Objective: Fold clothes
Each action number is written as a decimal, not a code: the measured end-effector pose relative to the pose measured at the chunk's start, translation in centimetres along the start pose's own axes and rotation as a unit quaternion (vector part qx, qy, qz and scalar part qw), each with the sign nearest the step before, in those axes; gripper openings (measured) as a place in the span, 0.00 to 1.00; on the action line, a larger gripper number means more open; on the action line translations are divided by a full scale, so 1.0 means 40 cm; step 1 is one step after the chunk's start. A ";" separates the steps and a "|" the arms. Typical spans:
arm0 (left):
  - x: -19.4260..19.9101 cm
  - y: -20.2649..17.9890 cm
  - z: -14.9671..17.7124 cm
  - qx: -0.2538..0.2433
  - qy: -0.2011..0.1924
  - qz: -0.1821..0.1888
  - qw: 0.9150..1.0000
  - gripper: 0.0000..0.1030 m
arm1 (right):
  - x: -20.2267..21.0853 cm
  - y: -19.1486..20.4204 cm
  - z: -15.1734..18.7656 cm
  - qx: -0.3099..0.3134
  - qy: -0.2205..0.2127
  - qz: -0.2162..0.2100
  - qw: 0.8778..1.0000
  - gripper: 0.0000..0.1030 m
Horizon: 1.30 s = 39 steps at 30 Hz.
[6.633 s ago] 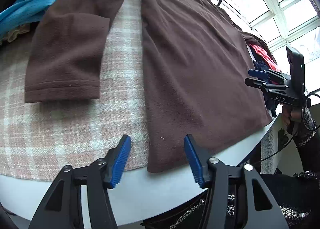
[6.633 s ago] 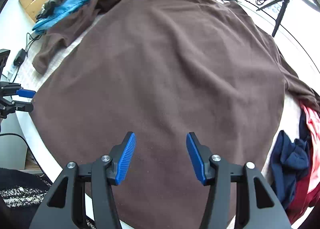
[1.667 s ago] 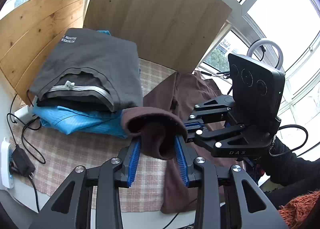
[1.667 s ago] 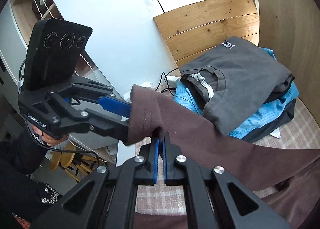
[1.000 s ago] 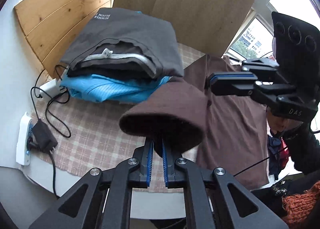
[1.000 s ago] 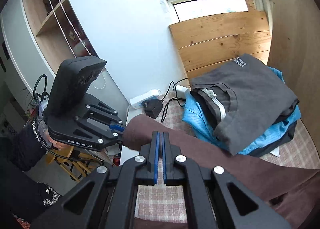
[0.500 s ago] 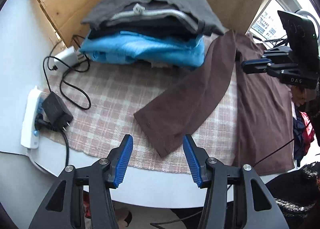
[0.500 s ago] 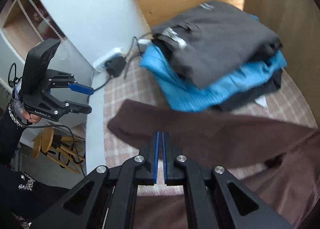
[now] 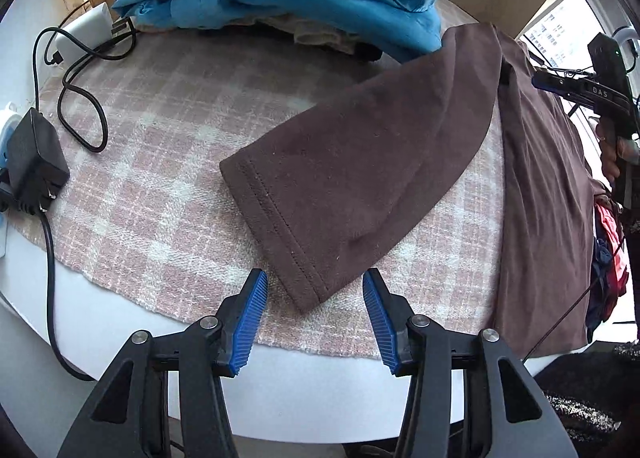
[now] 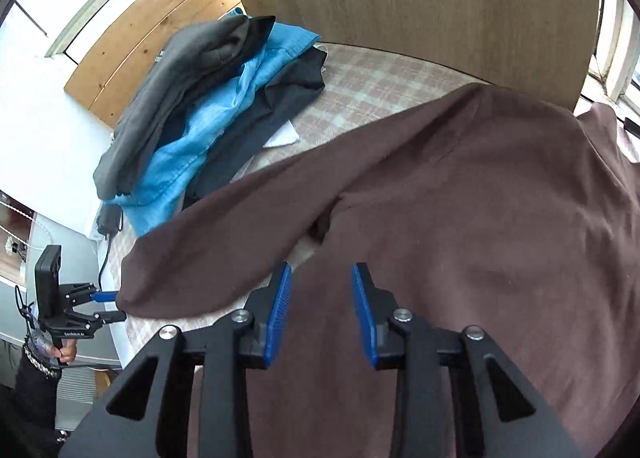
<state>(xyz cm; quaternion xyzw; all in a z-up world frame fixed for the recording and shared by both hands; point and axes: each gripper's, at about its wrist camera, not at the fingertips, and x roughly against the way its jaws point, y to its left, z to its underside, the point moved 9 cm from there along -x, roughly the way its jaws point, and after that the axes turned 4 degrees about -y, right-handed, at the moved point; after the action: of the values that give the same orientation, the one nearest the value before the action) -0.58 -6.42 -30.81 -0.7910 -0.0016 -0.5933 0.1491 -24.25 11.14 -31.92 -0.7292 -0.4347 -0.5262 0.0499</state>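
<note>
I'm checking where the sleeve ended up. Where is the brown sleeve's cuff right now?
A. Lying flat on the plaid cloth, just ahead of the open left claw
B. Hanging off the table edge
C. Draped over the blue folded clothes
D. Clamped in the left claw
A: the brown sleeve's cuff lies flat on the plaid cloth, with the left claw open just short of it, gripping nothing.

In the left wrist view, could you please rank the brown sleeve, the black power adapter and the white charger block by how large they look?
1. Brown sleeve, by far the largest.
2. Black power adapter.
3. White charger block. It lies farther from the camera, so its true size against the adapter is unsure.
</note>
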 end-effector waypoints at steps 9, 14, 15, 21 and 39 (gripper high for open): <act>0.114 0.009 -0.016 0.029 -0.049 0.038 0.998 0.07 | -0.138 0.023 -0.075 0.031 0.029 0.002 0.999 0.29; 0.187 0.017 -0.025 0.047 -0.079 0.060 0.994 0.06 | -0.107 0.031 -0.103 0.021 -0.002 -0.030 0.999 0.06; 0.202 0.019 -0.027 0.051 -0.085 0.064 0.993 0.06 | -0.096 0.031 -0.112 0.014 -0.010 -0.037 0.999 0.06; 0.248 0.030 -0.020 0.048 -0.103 0.045 0.993 0.03 | -0.025 0.033 -0.174 -0.023 -0.067 -0.062 0.996 0.04; -0.041 -0.092 -0.087 -0.176 -0.013 -0.057 0.983 0.03 | -0.198 0.230 -0.011 0.169 0.079 -0.017 0.982 0.45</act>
<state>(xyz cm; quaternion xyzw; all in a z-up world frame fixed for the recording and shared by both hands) -4.99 -3.46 -30.60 -0.8113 0.0553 -0.5814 -0.0268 -18.80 0.64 -34.62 -0.6589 -0.5244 -0.5017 0.1981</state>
